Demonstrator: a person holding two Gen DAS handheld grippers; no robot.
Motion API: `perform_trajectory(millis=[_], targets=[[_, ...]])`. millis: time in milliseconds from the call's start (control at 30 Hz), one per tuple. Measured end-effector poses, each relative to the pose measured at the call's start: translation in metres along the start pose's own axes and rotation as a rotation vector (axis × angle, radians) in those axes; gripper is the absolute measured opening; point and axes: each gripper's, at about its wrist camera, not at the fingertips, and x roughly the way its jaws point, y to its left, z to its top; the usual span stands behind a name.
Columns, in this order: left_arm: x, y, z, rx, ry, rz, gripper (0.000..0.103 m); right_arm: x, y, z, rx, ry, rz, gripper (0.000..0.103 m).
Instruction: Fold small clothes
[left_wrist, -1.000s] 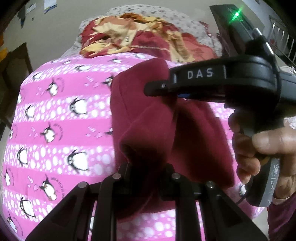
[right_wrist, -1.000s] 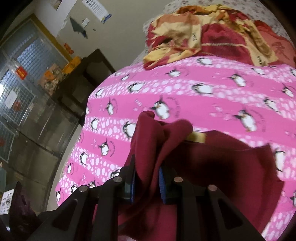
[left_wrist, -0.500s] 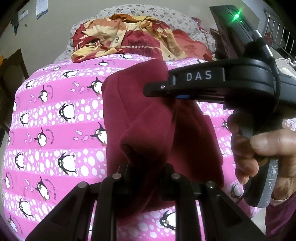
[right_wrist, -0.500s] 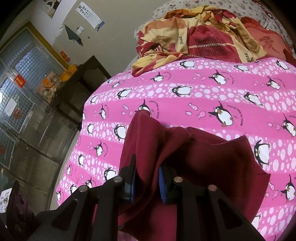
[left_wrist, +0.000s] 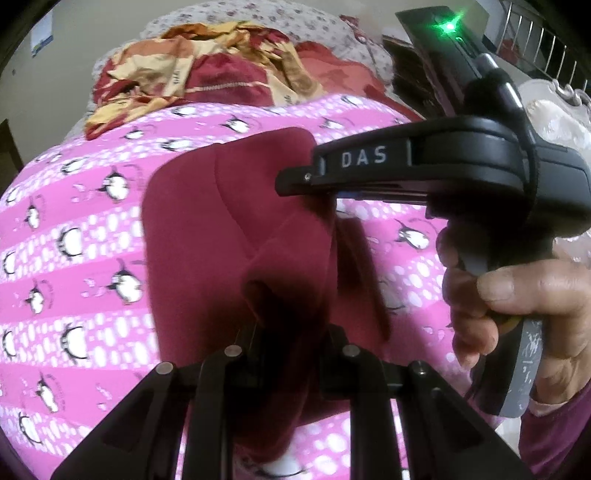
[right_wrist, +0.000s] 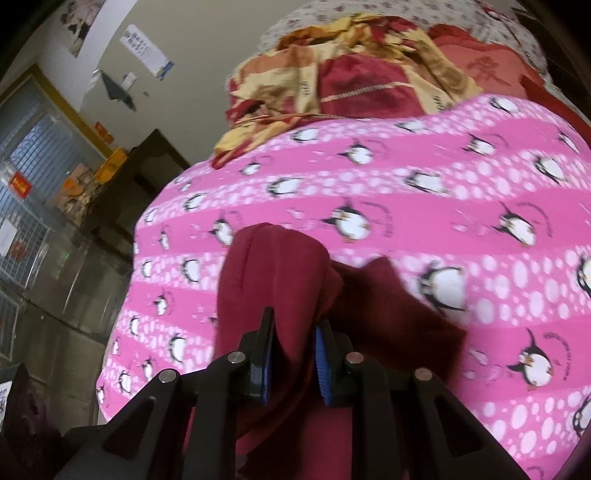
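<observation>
Above a pink penguin-print sheet (left_wrist: 74, 236), a maroon garment (left_wrist: 229, 229) is held up by both grippers, with its lower folds draped down toward the sheet. Cloth is bunched between the fingers of the left gripper (left_wrist: 284, 347), which are closed narrow on it, though the pads themselves are hidden by dark fabric. From the right wrist view, the same maroon garment (right_wrist: 273, 280) is seen pinched between the blue pads (right_wrist: 322, 363) of the right gripper (right_wrist: 293, 363), drawn in tight on a thick fold. The right gripper (left_wrist: 295, 181) is also caught from the left view, its black body marked "DAS", with a hand (left_wrist: 517, 306) wrapped round the handle. At the far end of the sheet, a red and yellow patterned blanket (right_wrist: 351, 74) is piled in a heap.
</observation>
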Motion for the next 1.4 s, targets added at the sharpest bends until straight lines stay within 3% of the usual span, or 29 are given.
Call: perform_trajectory(millis=[200,267,300,400,433,500,567,667,767,800,867,900,1033,1100,1167,1200,1233,1267,1333,1400], targets=[[0.036,-0.020,-0.004,0.016,0.046,0.012,0.020,0.023,-0.043,-0.010,0.085,0.032,-0.030,0.020],[0.038,-0.016,-0.007,-0.023,0.080,-0.016,0.030,0.032,-0.053,-0.016,0.128,0.052,-0.020,0.029],[0.033,-0.010,-0.009,-0.047,0.096,-0.067,0.037,0.031,-0.054,-0.018,0.137,0.051,-0.026,0.033],[-0.008,0.006,-0.016,-0.059,0.030,-0.129,0.055,0.011,-0.049,-0.027,0.118,0.024,-0.053,0.038],[-0.027,0.011,-0.020,-0.037,-0.014,-0.112,0.066,0.001,-0.044,-0.031,0.101,0.011,-0.070,0.047],[-0.053,0.022,-0.029,0.001,-0.088,-0.048,0.077,-0.019,-0.035,-0.040,0.084,-0.022,-0.049,0.056],[-0.061,0.034,-0.036,0.016,-0.105,0.066,0.077,-0.035,-0.024,-0.054,0.076,-0.045,0.014,0.074],[-0.049,0.050,-0.047,-0.014,-0.074,0.137,0.077,-0.035,-0.006,-0.079,0.051,-0.004,0.013,0.075],[-0.030,0.055,-0.056,-0.043,-0.027,0.144,0.077,-0.014,-0.003,-0.094,0.100,0.045,0.049,0.075],[-0.024,0.053,-0.059,-0.046,-0.013,0.148,0.077,-0.006,-0.004,-0.097,0.121,0.056,0.058,0.074],[-0.016,0.052,-0.064,-0.045,0.009,0.146,0.077,0.001,0.003,-0.103,0.057,0.062,-0.016,0.033],[-0.013,0.050,-0.067,-0.040,0.017,0.139,0.077,-0.002,0.005,-0.104,0.031,0.051,-0.049,0.020],[-0.014,0.057,-0.073,-0.034,0.002,0.140,0.077,-0.029,-0.002,-0.128,0.019,0.001,-0.086,0.018],[-0.008,0.061,-0.075,-0.047,0.013,0.144,0.077,-0.019,-0.007,-0.137,0.021,0.030,-0.127,0.017],[0.002,0.063,-0.074,-0.058,0.036,0.149,0.077,-0.019,-0.012,-0.140,0.038,0.023,-0.103,0.018],[0.002,0.062,-0.074,-0.061,0.036,0.148,0.077,-0.025,-0.012,-0.139,0.045,0.010,-0.085,0.020],[0.002,0.062,-0.073,-0.064,0.030,0.144,0.077,-0.035,-0.011,-0.137,0.055,-0.007,-0.067,0.029],[0.000,0.062,-0.072,-0.066,0.019,0.140,0.077,-0.044,-0.012,-0.135,0.063,-0.030,-0.069,0.049],[-0.001,0.063,-0.070,-0.065,0.005,0.143,0.077,-0.062,-0.014,-0.129,0.076,-0.099,-0.113,0.068],[0.002,0.064,-0.067,-0.064,0.000,0.150,0.077,-0.071,-0.012,-0.117,0.072,-0.137,-0.161,0.069]])
